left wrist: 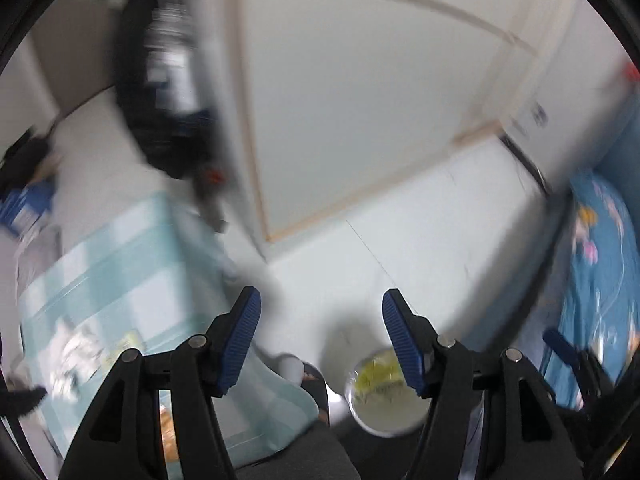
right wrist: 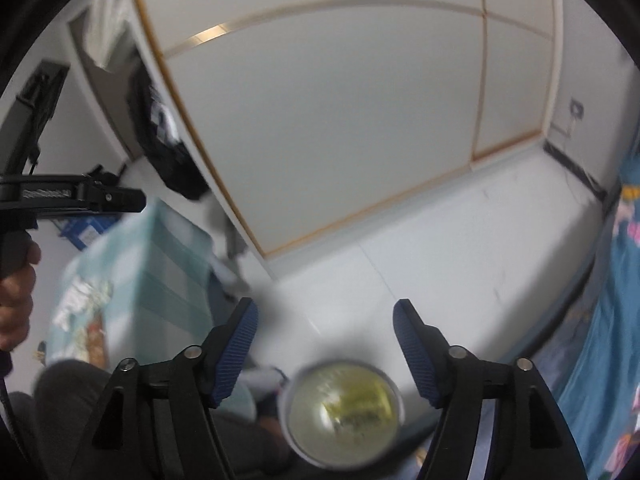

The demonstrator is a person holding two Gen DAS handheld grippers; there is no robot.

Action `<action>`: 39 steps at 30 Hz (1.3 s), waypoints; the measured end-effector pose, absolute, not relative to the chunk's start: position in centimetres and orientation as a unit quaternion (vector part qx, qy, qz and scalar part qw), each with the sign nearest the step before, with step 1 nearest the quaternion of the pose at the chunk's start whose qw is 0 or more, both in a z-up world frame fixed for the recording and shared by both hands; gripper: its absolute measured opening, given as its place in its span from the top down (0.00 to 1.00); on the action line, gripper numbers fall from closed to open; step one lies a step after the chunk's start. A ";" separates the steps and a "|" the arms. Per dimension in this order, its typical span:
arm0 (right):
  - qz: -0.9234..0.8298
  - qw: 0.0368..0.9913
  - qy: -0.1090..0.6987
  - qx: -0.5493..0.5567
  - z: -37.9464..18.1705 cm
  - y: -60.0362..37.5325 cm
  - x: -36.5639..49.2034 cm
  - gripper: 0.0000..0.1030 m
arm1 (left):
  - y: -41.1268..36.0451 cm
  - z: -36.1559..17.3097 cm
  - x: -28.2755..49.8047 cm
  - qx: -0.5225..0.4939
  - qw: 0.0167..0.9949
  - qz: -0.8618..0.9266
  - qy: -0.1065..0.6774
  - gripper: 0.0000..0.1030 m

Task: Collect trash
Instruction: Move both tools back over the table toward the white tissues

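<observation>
A round white bin with a clear liner (right wrist: 344, 412) stands on the floor below my right gripper (right wrist: 325, 318); yellowish wrappers lie inside it. It also shows in the left wrist view (left wrist: 382, 392), partly behind the right finger. My left gripper (left wrist: 321, 307) is open and empty, held above the floor. My right gripper is open and empty too. A pale blue checked cloth (left wrist: 120, 280) covers a table at the left, with blurred wrappers (left wrist: 76, 356) on it; the cloth also shows in the right wrist view (right wrist: 136, 280).
A white cabinet with gold trim (right wrist: 340, 120) stands ahead. A blue patterned bedspread (left wrist: 600, 280) is at the right. Dark bags (left wrist: 168, 100) sit by the cabinet's left side. The person's knee (right wrist: 80, 396) is at the lower left.
</observation>
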State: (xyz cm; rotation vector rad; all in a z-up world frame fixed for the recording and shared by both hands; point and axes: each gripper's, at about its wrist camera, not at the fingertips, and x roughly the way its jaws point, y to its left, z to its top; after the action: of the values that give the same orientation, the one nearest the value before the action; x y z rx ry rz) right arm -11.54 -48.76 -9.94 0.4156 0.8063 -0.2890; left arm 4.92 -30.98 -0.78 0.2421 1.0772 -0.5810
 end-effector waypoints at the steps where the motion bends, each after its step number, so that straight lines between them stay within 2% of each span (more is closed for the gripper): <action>1: -0.135 0.893 0.380 0.198 -9.2 -48.4 -11.4 0.28 | -29.5 0.2 5.1 0.099 0.828 -0.258 0.488 0.42; 5: -0.101 0.917 0.336 0.189 -5.2 -45.4 -10.3 0.26 | -25.7 3.0 4.7 0.080 0.865 -0.229 0.438 0.41; 9: -0.070 0.938 0.298 0.164 -1.9 -41.9 -9.1 0.21 | -21.5 5.2 4.3 0.055 0.890 -0.199 0.408 0.31; 17: 0.000 0.961 0.252 0.112 1.7 -34.6 -6.2 0.17 | -12.3 9.0 4.2 -0.015 0.937 -0.101 0.335 0.17; 21: 0.032 0.964 0.244 0.102 2.2 -31.0 -4.6 0.16 | -8.5 9.8 3.6 -0.018 0.959 -0.035 0.282 0.01; 24: 0.053 0.965 0.237 0.096 2.4 -28.9 -3.5 0.14 | -5.4 9.0 4.0 -0.044 0.960 -0.015 0.277 0.01; 29: 0.077 0.971 0.213 0.076 2.3 -24.8 -1.6 0.06 | -2.9 6.6 4.5 -0.056 0.961 0.019 0.271 0.01; 34: 0.116 0.973 0.190 0.062 2.2 -21.5 -0.2 0.05 | 0.2 4.6 4.6 -0.074 0.960 0.053 0.266 0.01; 39: 0.146 0.964 0.214 0.065 0.5 -19.2 2.5 0.05 | 3.8 2.0 5.2 -0.124 0.946 0.046 0.297 0.01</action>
State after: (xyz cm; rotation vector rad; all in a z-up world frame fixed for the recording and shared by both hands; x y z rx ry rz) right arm 2.51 -19.20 0.54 0.1322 0.4338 0.2952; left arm 5.20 3.83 2.05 -0.2521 0.6052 0.0946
